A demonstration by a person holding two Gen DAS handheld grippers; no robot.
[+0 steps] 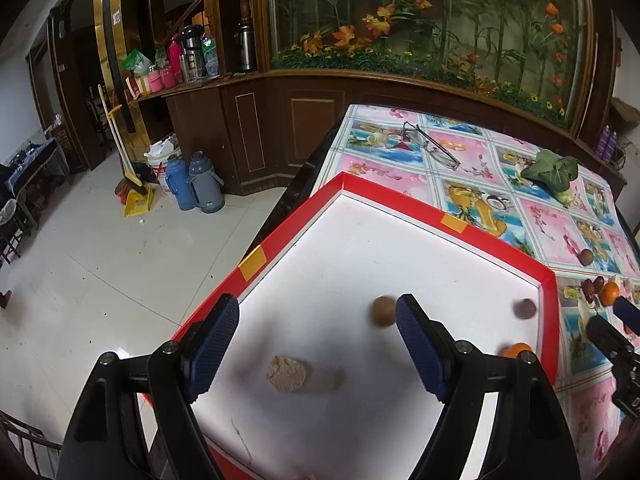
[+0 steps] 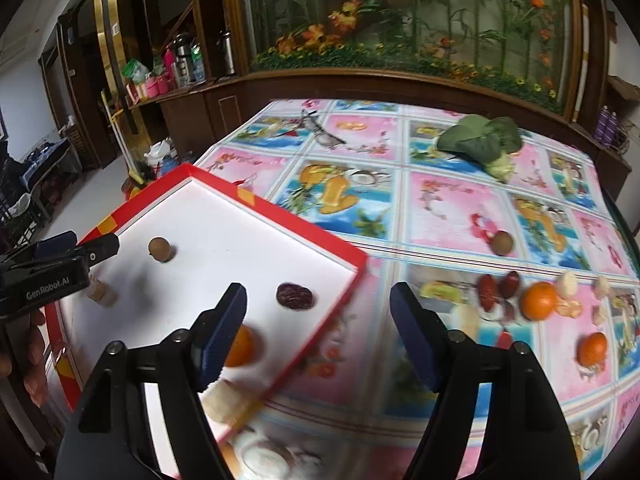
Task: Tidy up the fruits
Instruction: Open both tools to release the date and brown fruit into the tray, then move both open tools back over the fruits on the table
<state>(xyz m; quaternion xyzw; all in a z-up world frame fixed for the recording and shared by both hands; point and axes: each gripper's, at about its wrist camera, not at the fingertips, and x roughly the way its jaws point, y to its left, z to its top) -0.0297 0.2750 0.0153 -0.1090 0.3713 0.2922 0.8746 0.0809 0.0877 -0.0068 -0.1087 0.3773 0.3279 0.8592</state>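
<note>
Behind the table stands a dark wooden cabinet with a glass case of artificial flowers, and a fruit-patterned tablecloth (image 1: 472, 168) covers the tabletop. From the left wrist view, the left gripper (image 1: 316, 344) hangs over the red-rimmed white tray (image 1: 400, 196) with its jaws spread wide and nothing between the pads; a pale, rough peeled fruit piece (image 1: 286, 373) lies on the tray floor below the gap, nearer the left finger and touching neither. A round brown longan (image 1: 383, 311), blurred, sits just beside the tip of the right finger, a dark date (image 1: 524, 309) lies near the tray's far corner, and part of an orange (image 1: 517, 349) peeks out behind the finger's base. Eyeglasses (image 1: 432, 146) and a leafy green vegetable (image 1: 552, 170) rest farther back on the cloth. From the right wrist view, the right gripper (image 2: 318, 336) is likewise wide open and empty, straddling the tray's red edge (image 2: 320, 236): its left finger is over the tray, partly covering the orange (image 2: 240, 346), with the wrinkled date (image 2: 295, 295) just beyond the fingertip, while its right finger hangs over the cloth. More oranges (image 2: 538, 301), red dates (image 2: 488, 289) and another longan (image 2: 502, 243) lie on the cloth well off to the right.
</note>
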